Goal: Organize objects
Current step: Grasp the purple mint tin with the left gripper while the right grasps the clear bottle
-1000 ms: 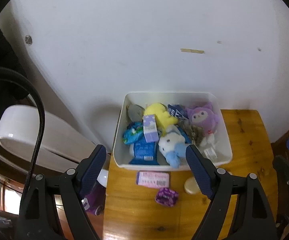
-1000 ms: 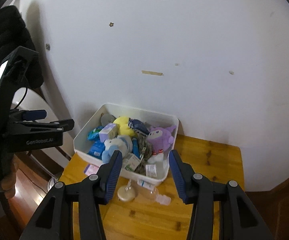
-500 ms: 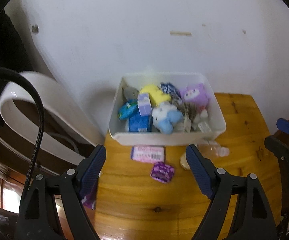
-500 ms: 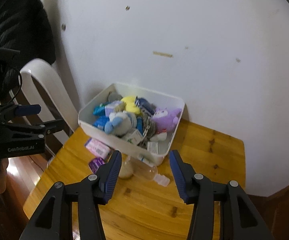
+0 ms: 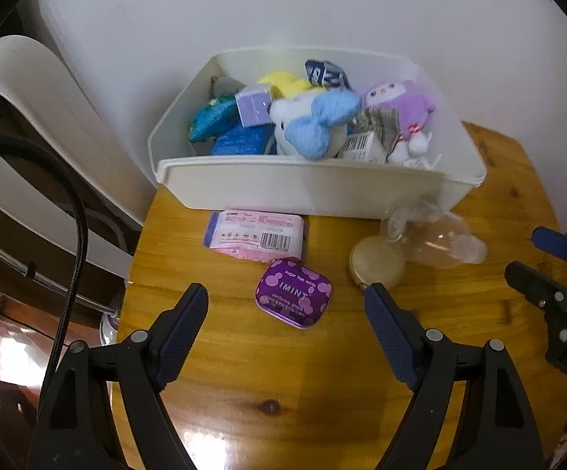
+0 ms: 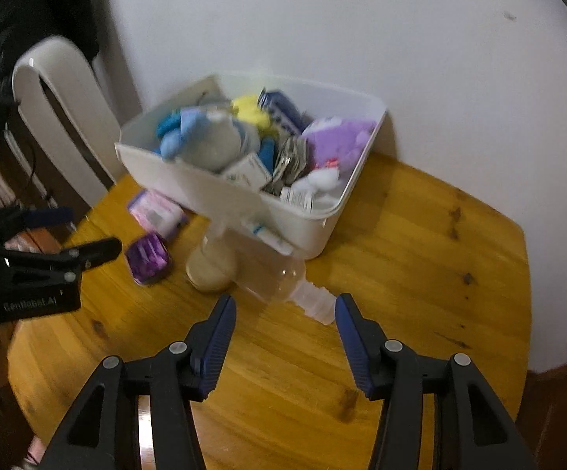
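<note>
Four things wait outside the full bin (image 5: 314,192): purple tin (image 5: 293,293) between our wide-apart, empty left gripper (image 5: 286,301), clear bottle (image 6: 283,278) just ahead of our wide-apart, empty right gripper (image 6: 285,311).

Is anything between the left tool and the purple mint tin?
Nothing visible. The left tool is open above bare wood, with the purple mint tin lying flat just ahead between its fingers; the pink packet lies beyond it.

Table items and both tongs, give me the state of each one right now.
Left tongs: open, empty.
Right tongs: open, empty.
White bin: full.
Purple mint tin: shut, flat on the table.
Pink packet: flat.
Clear bottle: on its side.
</note>
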`<state>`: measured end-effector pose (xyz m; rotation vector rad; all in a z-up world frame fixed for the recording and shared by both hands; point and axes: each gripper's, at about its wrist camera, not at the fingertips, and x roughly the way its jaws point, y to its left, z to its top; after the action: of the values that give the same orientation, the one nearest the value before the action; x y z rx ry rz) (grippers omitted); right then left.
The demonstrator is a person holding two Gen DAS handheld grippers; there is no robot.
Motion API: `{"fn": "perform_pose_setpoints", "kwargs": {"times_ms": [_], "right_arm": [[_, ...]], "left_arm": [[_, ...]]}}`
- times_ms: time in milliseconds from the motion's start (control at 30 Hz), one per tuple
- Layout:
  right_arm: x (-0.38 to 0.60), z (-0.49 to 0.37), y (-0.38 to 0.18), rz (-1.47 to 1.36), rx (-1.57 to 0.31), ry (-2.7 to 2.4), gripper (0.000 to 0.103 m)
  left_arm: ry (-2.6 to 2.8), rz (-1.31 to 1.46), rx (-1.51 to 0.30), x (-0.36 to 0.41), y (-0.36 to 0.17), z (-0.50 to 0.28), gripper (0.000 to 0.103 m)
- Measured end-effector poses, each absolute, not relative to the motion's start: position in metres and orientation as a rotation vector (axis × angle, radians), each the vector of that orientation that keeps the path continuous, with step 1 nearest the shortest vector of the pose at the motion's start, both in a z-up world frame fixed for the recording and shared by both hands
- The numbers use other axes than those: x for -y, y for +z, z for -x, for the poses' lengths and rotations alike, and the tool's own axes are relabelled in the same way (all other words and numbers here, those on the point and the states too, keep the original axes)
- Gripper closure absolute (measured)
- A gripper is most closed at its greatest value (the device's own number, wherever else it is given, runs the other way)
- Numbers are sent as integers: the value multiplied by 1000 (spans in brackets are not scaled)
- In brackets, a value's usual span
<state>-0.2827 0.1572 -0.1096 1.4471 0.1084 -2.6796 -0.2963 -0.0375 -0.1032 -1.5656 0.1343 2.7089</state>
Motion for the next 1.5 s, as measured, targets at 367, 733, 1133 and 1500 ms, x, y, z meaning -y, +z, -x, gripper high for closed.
{"fn": "perform_pose_setpoints", "kwargs": {"times_ms": [367,733,1133,1500], "right_arm": [[-140,308,-167,-1393,-463,-2559,49],[-130,315,-185,-1302,-535,-2565,46],[-137,311,-178,-1298,-401,-2590,50],[-153,288,-149,-1305,-153,-2646,50]], "left_arm": [[2532,1614,-192,39,-159,317,18],[2504,1628,-216,37,-179,319,19],[2583,1591,-218,40,-176,306,34],[2650,1504,-262,37,-150,264,34]]}}
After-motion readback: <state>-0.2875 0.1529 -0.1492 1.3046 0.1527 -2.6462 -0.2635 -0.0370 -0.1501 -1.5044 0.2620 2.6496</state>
